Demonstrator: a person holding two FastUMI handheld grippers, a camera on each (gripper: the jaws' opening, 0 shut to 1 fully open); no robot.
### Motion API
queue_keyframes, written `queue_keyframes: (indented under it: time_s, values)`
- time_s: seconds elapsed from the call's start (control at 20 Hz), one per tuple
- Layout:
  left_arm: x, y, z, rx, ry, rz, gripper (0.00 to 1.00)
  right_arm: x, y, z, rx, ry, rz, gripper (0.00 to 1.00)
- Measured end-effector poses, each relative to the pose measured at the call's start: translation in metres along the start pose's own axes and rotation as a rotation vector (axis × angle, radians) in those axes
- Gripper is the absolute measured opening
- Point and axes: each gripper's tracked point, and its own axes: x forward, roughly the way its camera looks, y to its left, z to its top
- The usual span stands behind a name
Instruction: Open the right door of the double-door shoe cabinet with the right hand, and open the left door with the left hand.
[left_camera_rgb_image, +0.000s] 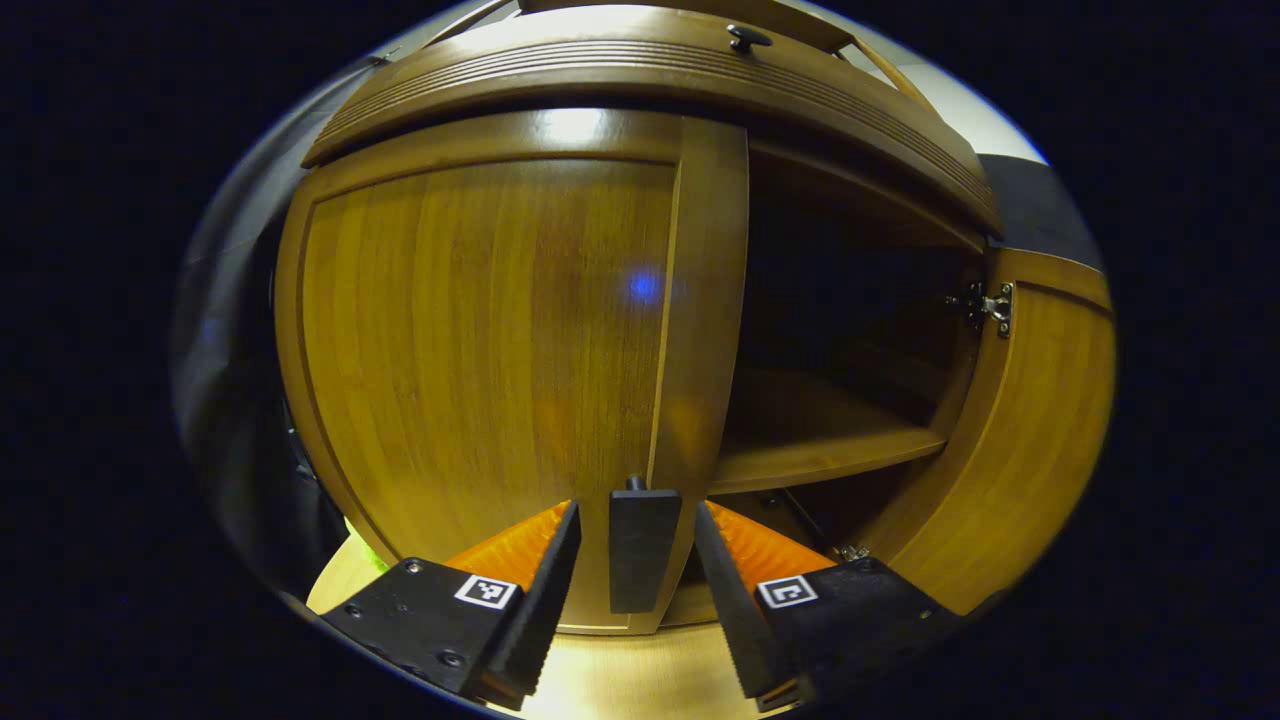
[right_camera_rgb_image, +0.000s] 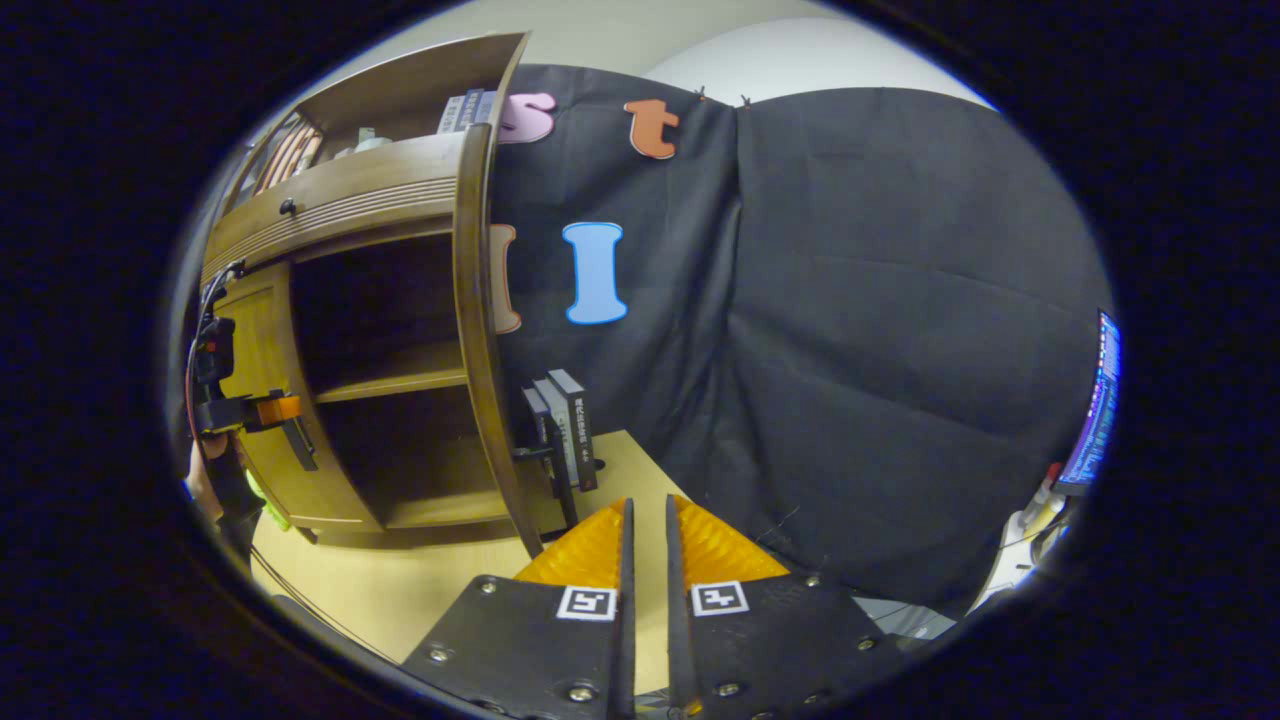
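Observation:
The brown shoe cabinet's left door (left_camera_rgb_image: 480, 340) is closed. Its black bar handle (left_camera_rgb_image: 643, 548) stands between the fingers of my left gripper (left_camera_rgb_image: 637, 560), which is open with a gap on each side of the handle. The right door (left_camera_rgb_image: 1010, 440) is swung wide open, showing the dark inside and a shelf (left_camera_rgb_image: 820, 450). In the right gripper view, that open door (right_camera_rgb_image: 478, 330) is seen edge-on. My right gripper (right_camera_rgb_image: 646, 545) is away from it over the table, shut with a thin slit and holding nothing. The left gripper (right_camera_rgb_image: 285, 420) shows at the left door (right_camera_rgb_image: 258, 400).
A drawer with a small black knob (left_camera_rgb_image: 748, 38) runs above the doors. Dark books (right_camera_rgb_image: 568, 430) stand upright on the light table (right_camera_rgb_image: 400, 580) just behind the open door. The black cloth wall (right_camera_rgb_image: 880, 350) is close. A lit screen (right_camera_rgb_image: 1095, 400) is at the far right.

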Motion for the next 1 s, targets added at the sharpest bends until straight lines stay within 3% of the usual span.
queue_keyframes:
  time_s: [0.1, 0.15, 0.25, 0.65, 0.85, 0.9, 1.0]
  values:
    - [0.006, 0.003, -0.004, 0.013, 0.001, 0.009, 0.62, -0.003, -0.005, -0.003, 0.011, 0.005, -0.017, 0.13]
    - [0.007, 0.002, -0.005, 0.011, 0.003, 0.006, 0.46, -0.005, -0.006, -0.005, 0.017, 0.006, -0.022, 0.13]
    - [0.009, -0.001, -0.004, 0.019, -0.006, 0.015, 0.38, -0.008, -0.008, -0.007, 0.024, 0.007, -0.029, 0.13]
    - [-0.001, 0.000, -0.005, 0.027, -0.010, 0.007, 0.32, -0.016, -0.010, -0.008, 0.039, 0.005, -0.022, 0.13]
    - [-0.027, 0.004, -0.012, 0.034, -0.017, 0.003, 0.32, -0.016, -0.006, -0.011, 0.047, 0.016, 0.001, 0.13]
    - [-0.032, 0.005, -0.013, 0.030, -0.017, 0.004, 0.27, -0.015, -0.004, -0.011, 0.044, 0.019, 0.010, 0.13]
    - [-0.048, 0.009, -0.015, 0.028, -0.022, 0.010, 0.29, -0.013, 0.002, -0.010, 0.041, 0.025, 0.031, 0.13]
